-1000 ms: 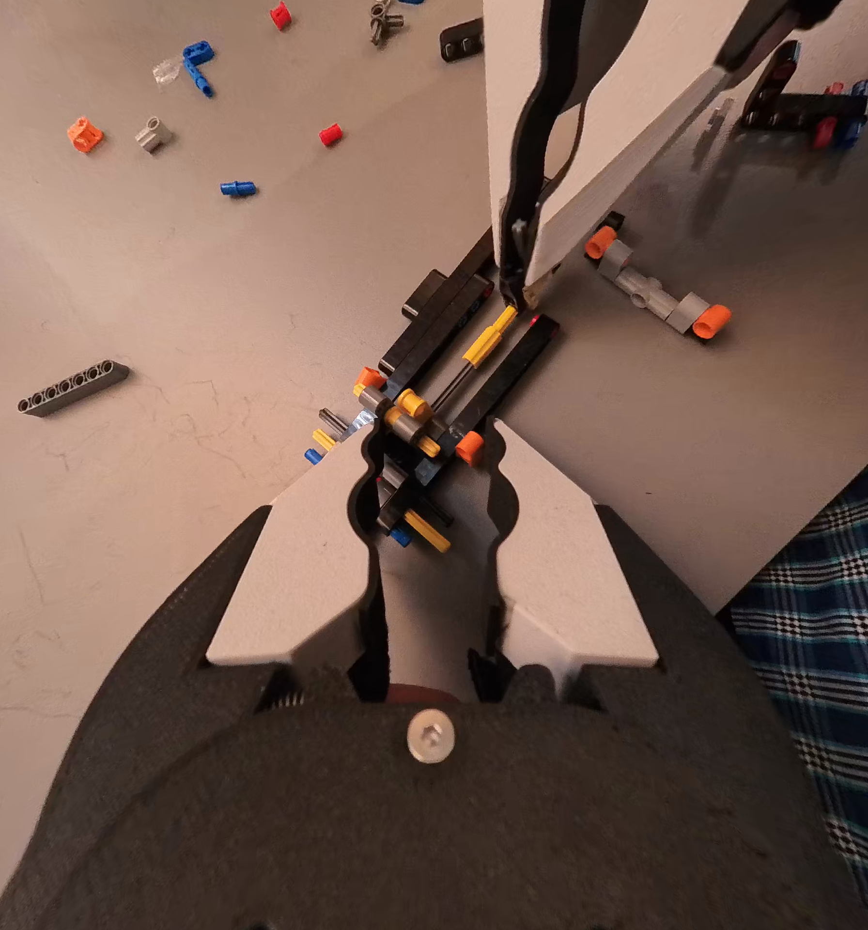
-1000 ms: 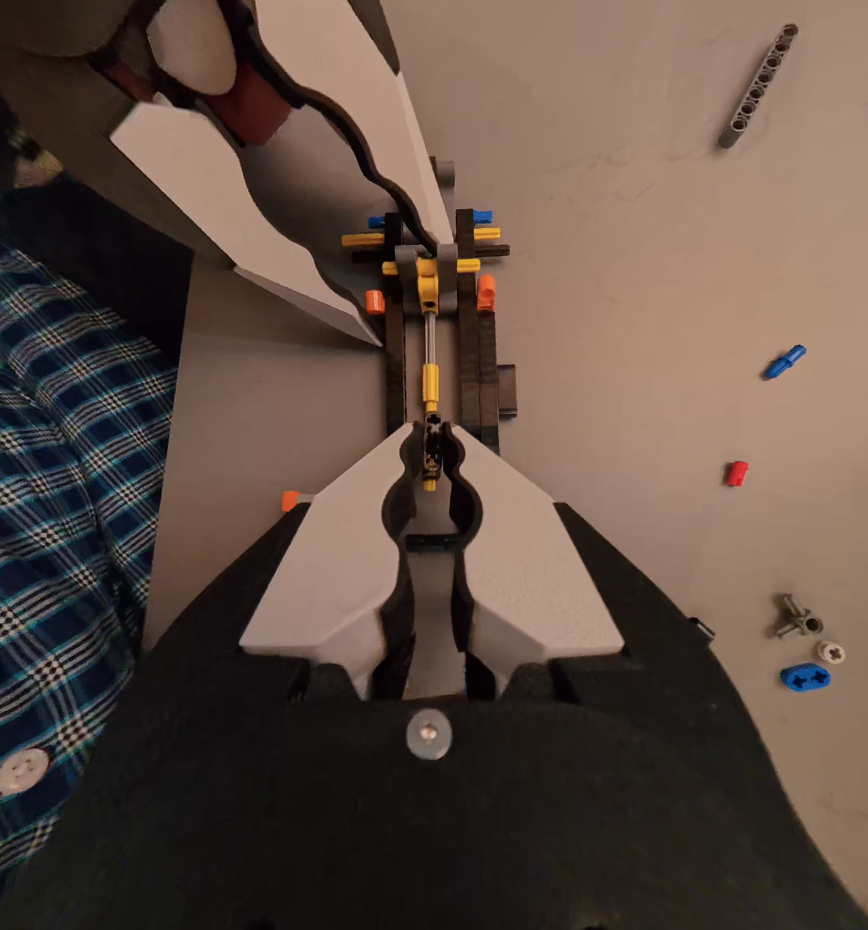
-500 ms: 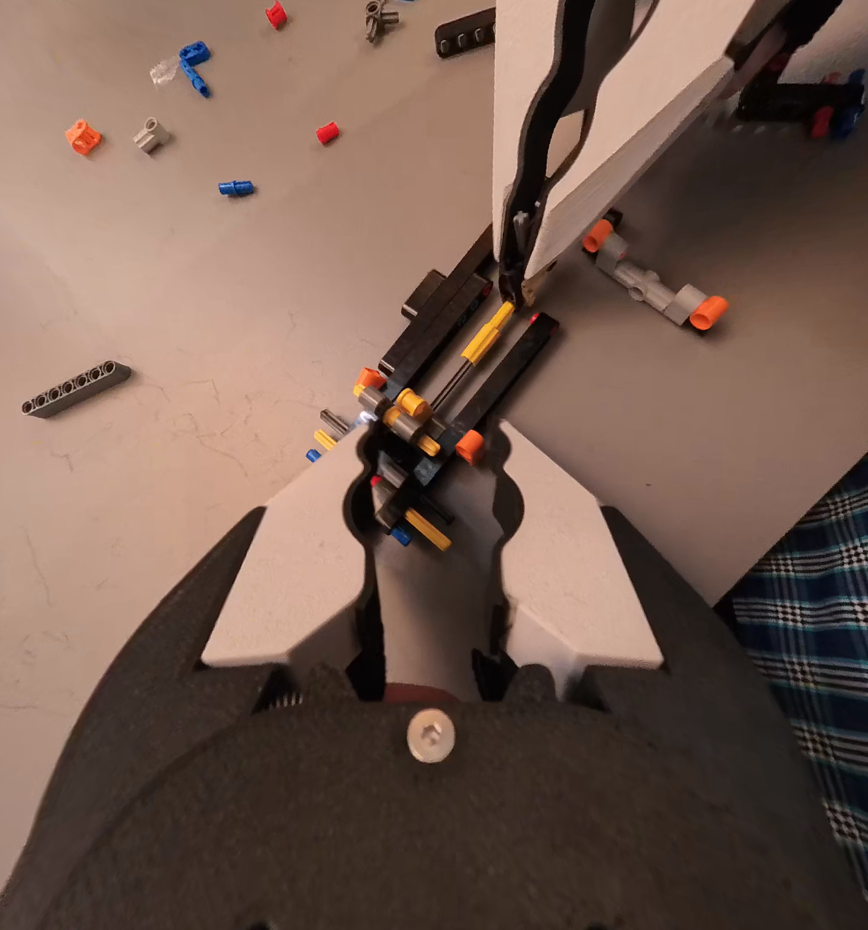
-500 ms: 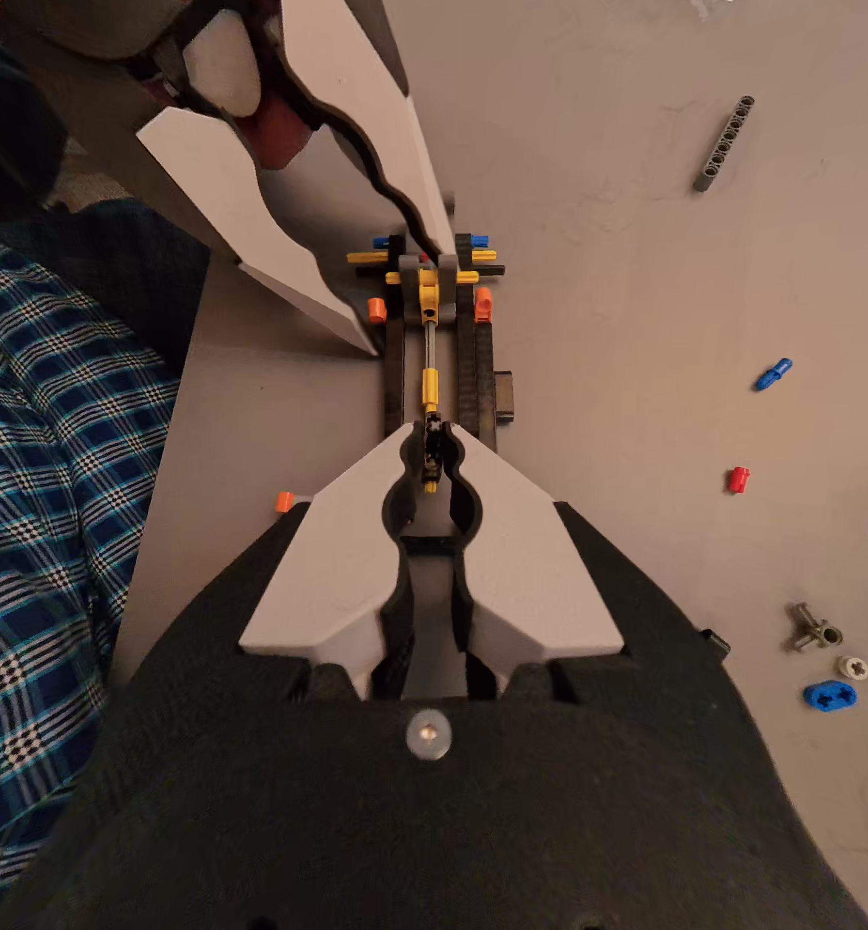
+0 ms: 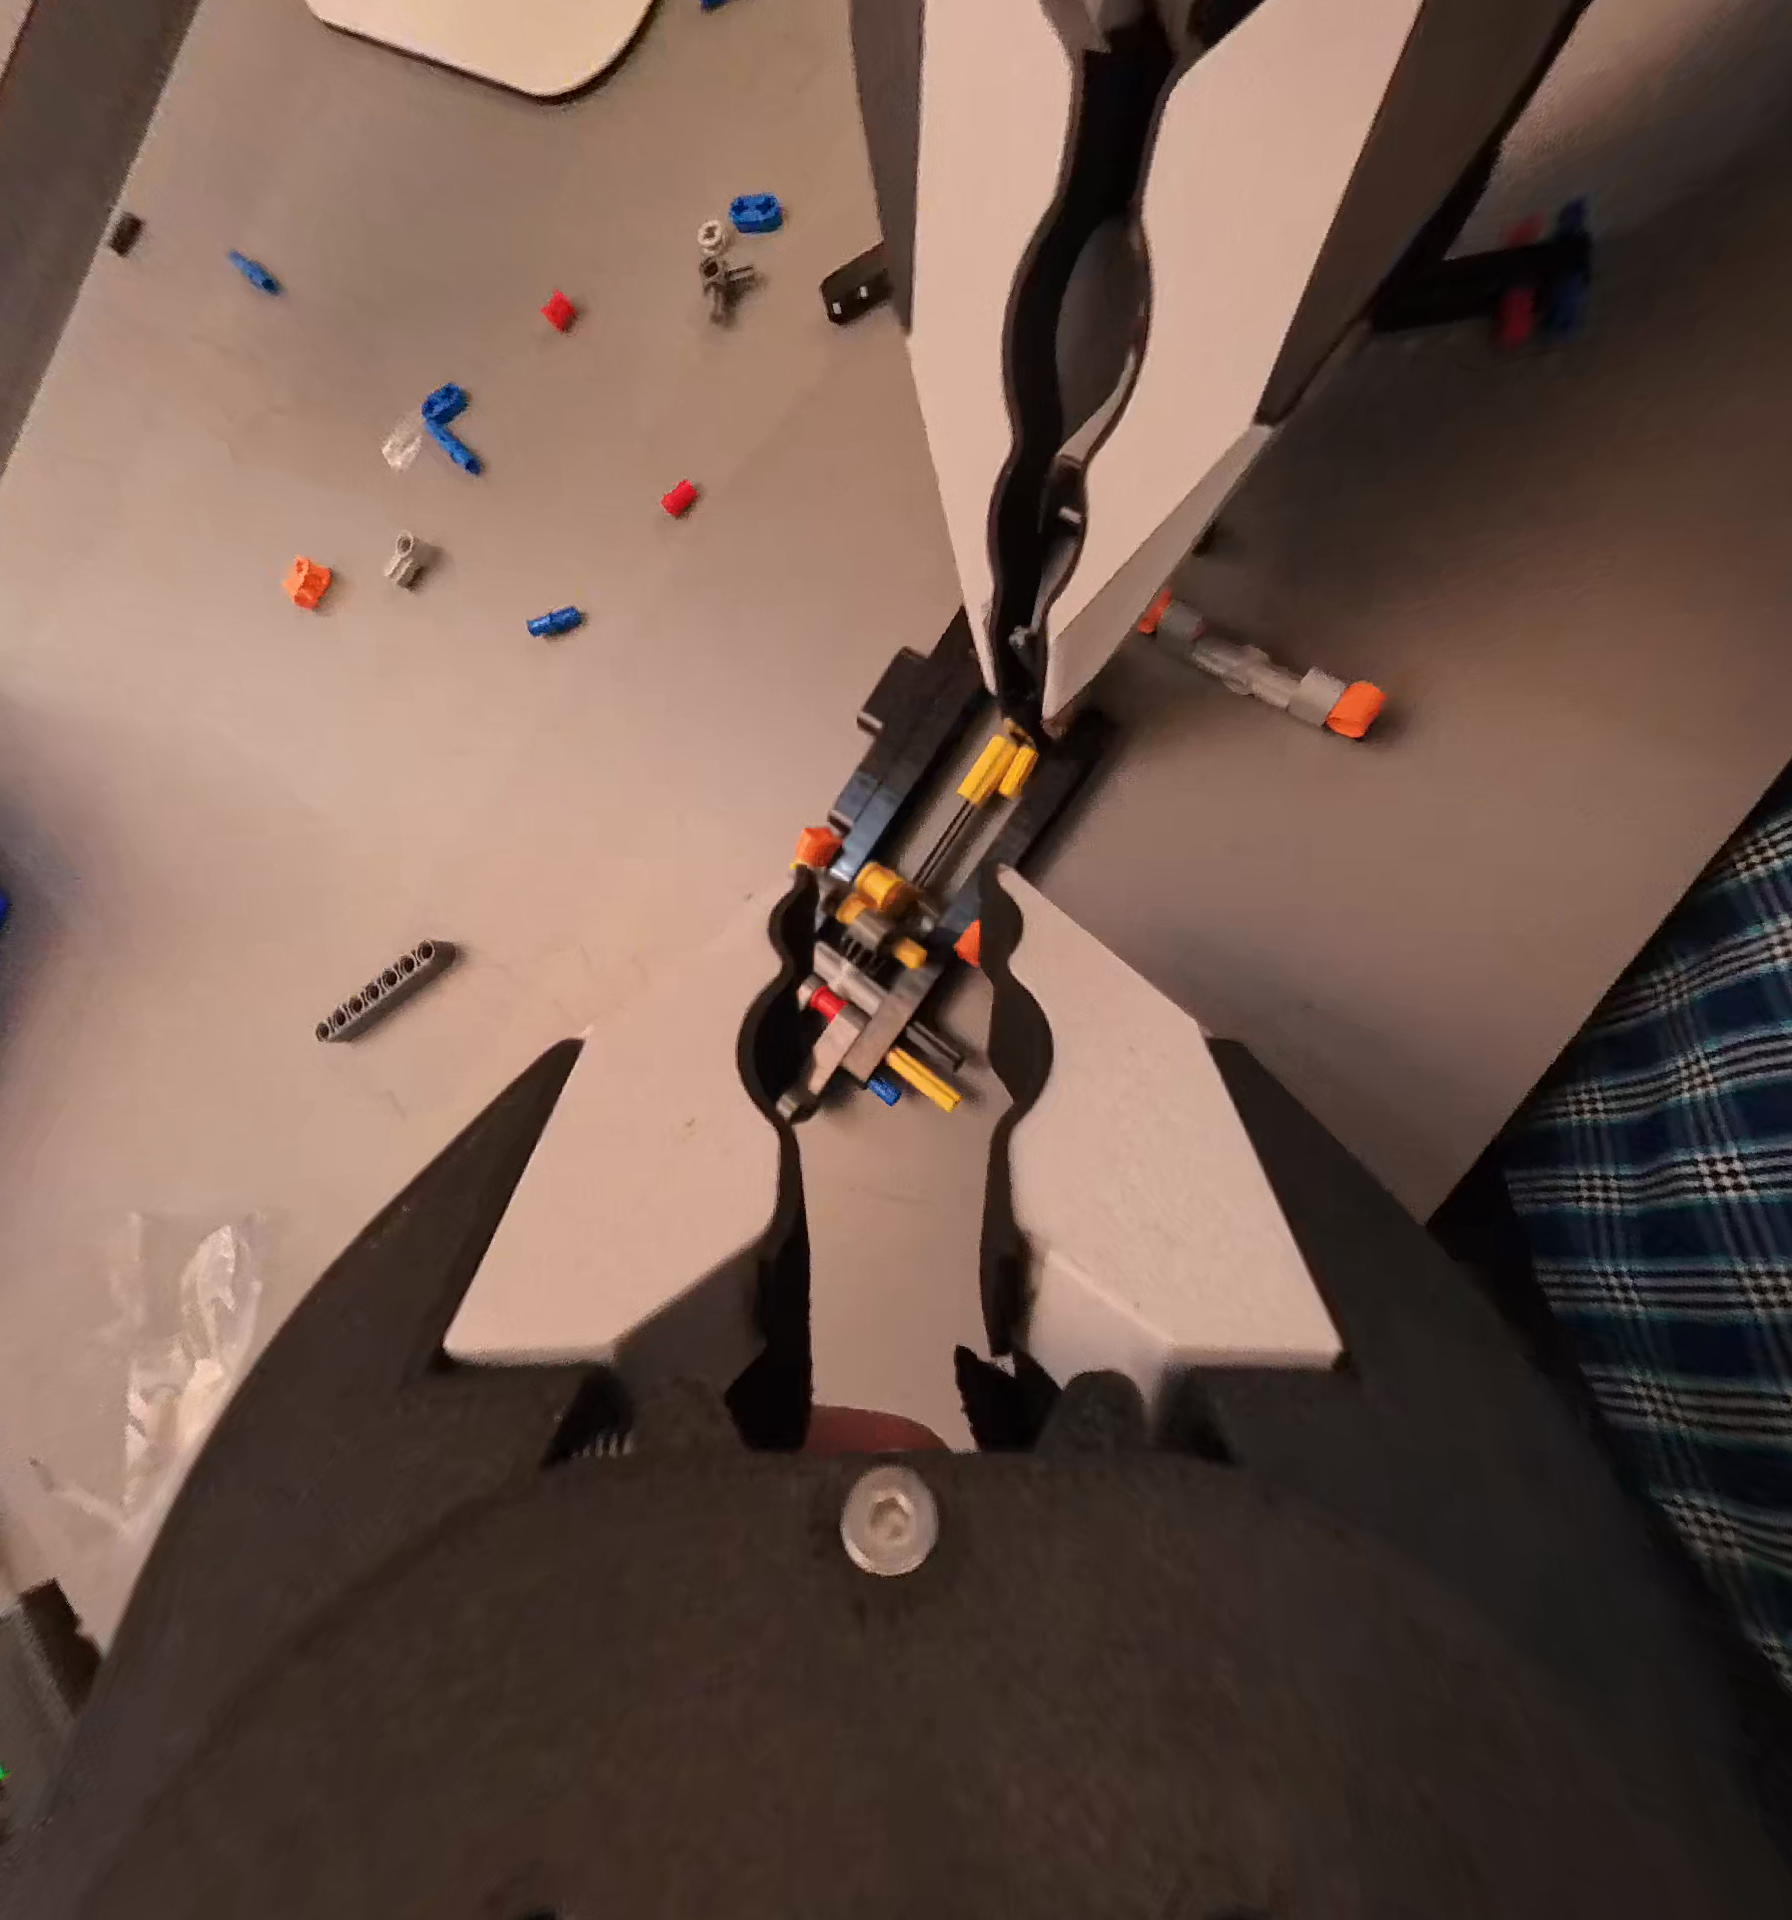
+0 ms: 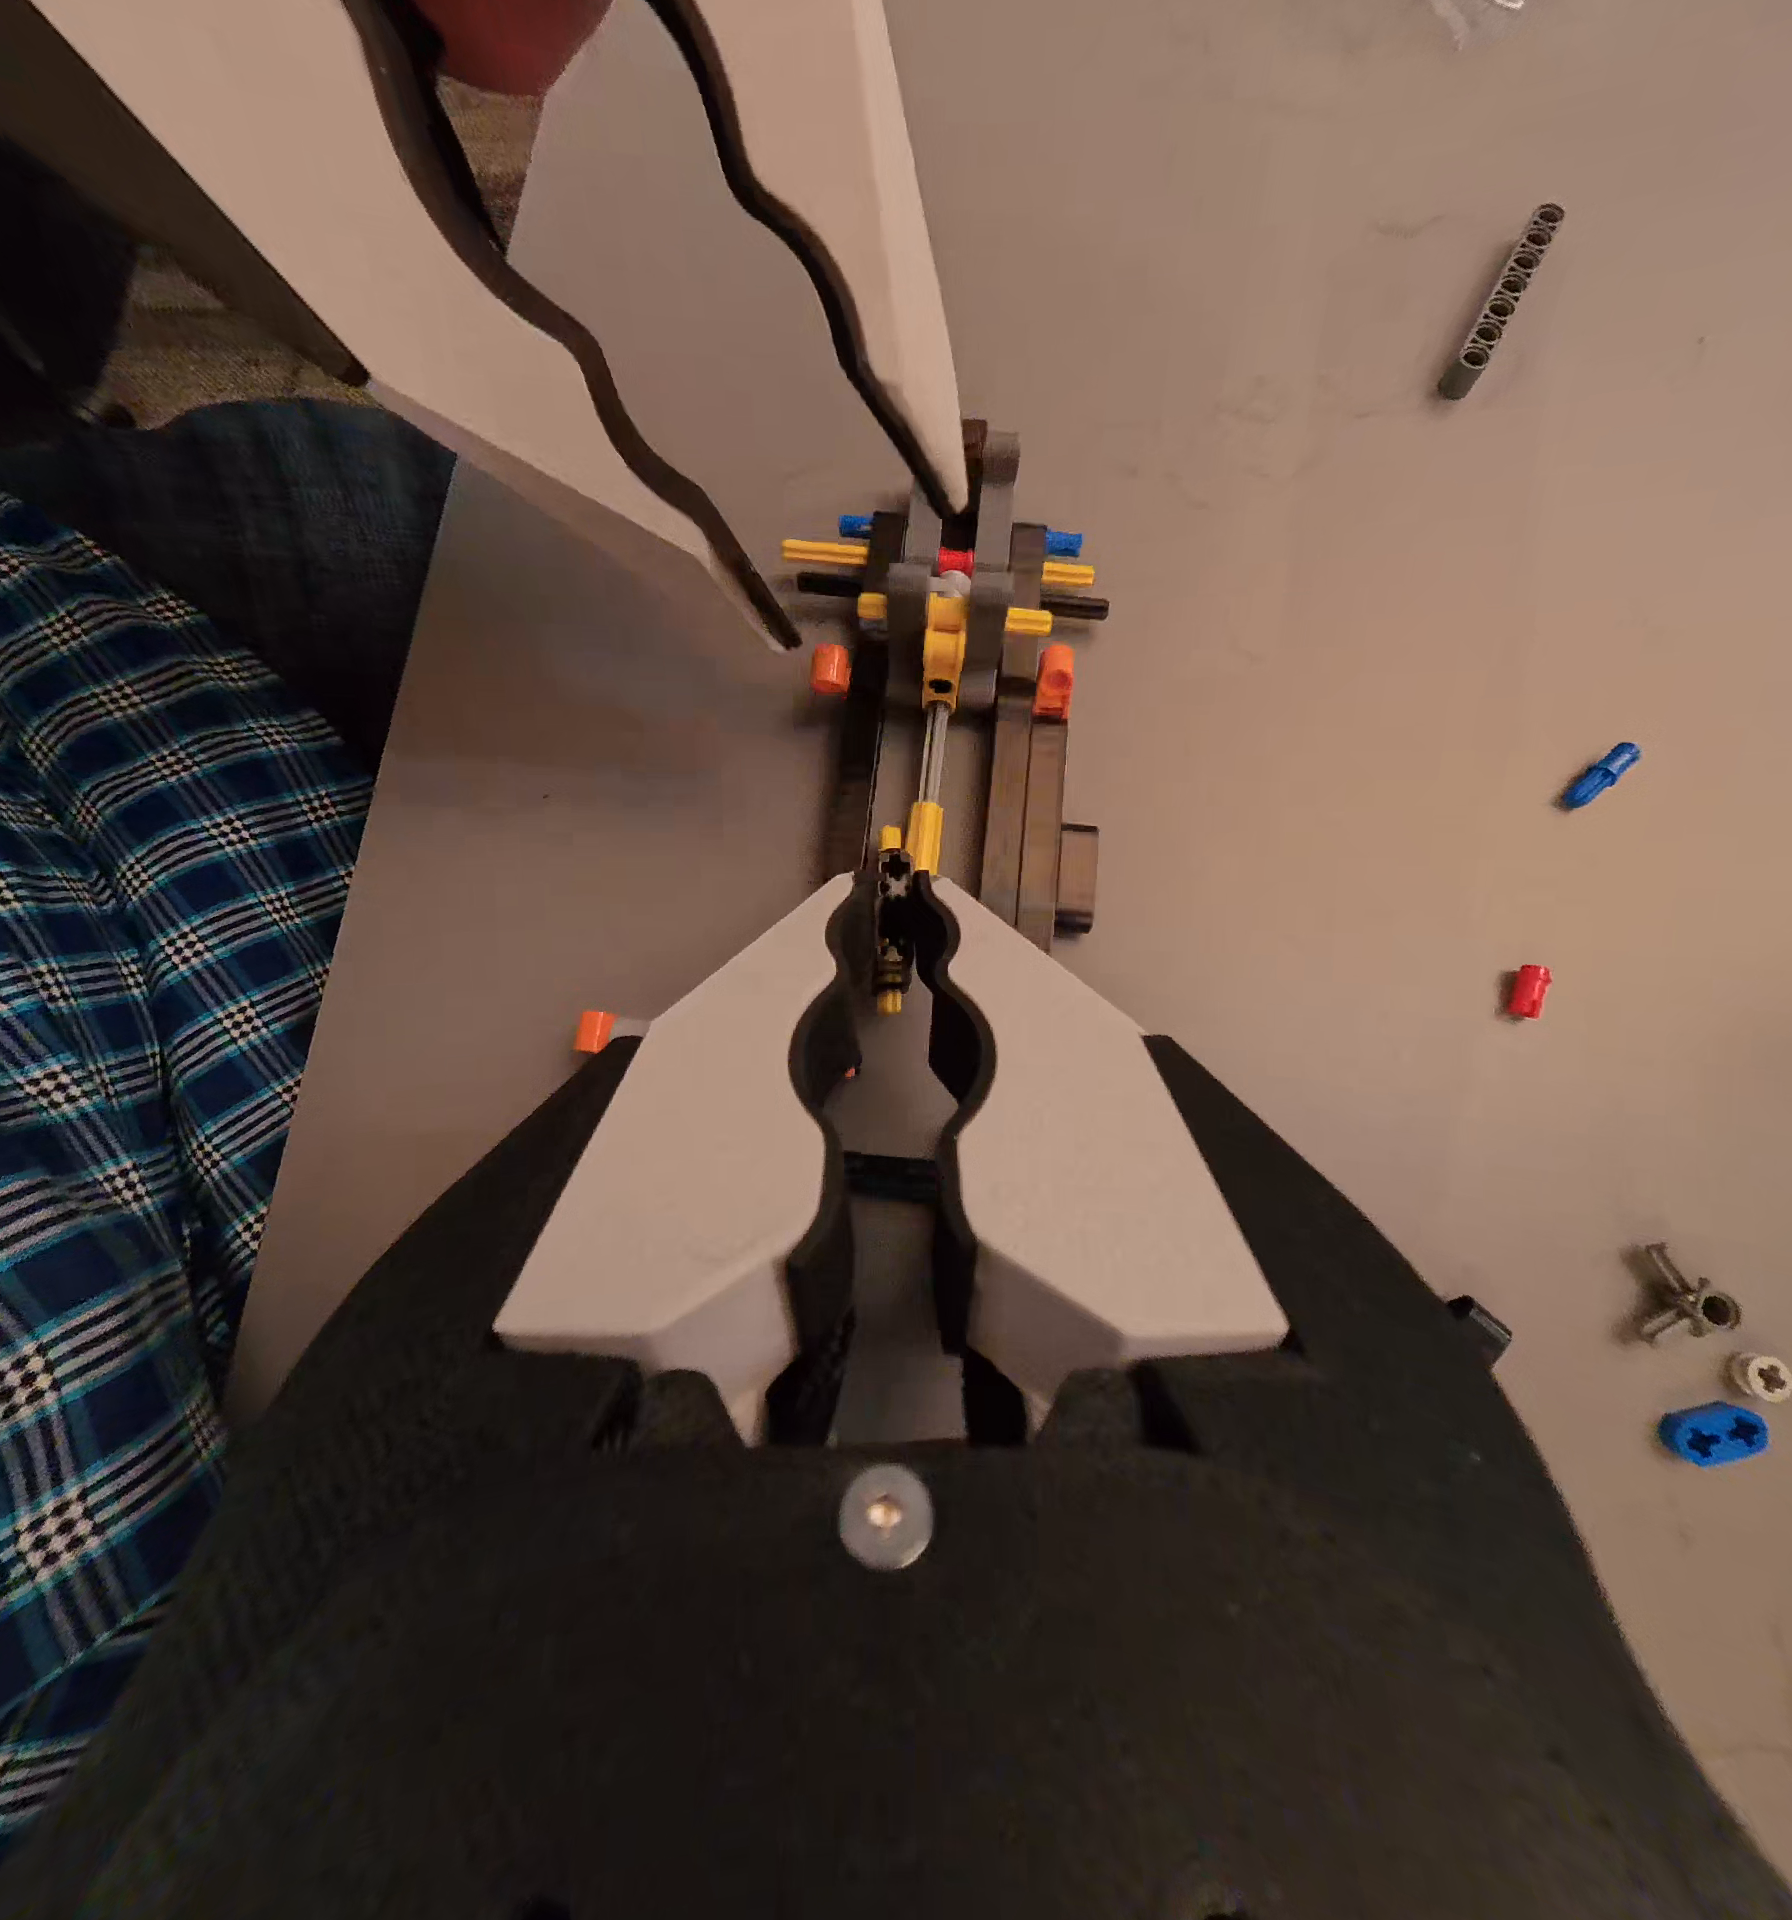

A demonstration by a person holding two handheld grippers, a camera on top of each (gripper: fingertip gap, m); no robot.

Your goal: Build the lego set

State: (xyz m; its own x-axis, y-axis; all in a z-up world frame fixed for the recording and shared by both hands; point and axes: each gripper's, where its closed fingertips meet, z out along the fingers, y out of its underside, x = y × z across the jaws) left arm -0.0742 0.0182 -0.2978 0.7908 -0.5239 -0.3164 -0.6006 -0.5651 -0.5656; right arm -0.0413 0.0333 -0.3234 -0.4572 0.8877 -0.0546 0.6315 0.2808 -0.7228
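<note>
Left wrist view alone shows a grey-and-orange subassembly (image 5: 1261, 665) lying just beside the lego assembly (image 5: 918, 873) near the table (image 5: 1287, 935) edge; right wrist view alone shows a small black-and-yellow connector (image 6: 894, 925). Left gripper (image 5: 887, 904) stands partly spread, its fingers flanking the assembly's cross-pinned end; contact cannot be confirmed. Right gripper (image 6: 897, 894) is nearly closed, pinching the connector at the assembly's opposite end.

1. Black-framed lego assembly with yellow axle (image 6: 939, 727) lying on grey tabletop (image 6: 1287, 623), between left gripper (image 6: 871, 582) and right gripper (image 6: 897, 904).
2. Long grey holed beam (image 6: 1503, 301) well right of it.
3. Small blue pin (image 6: 1598, 776), red bush (image 6: 1526, 990) nearer right.
</note>
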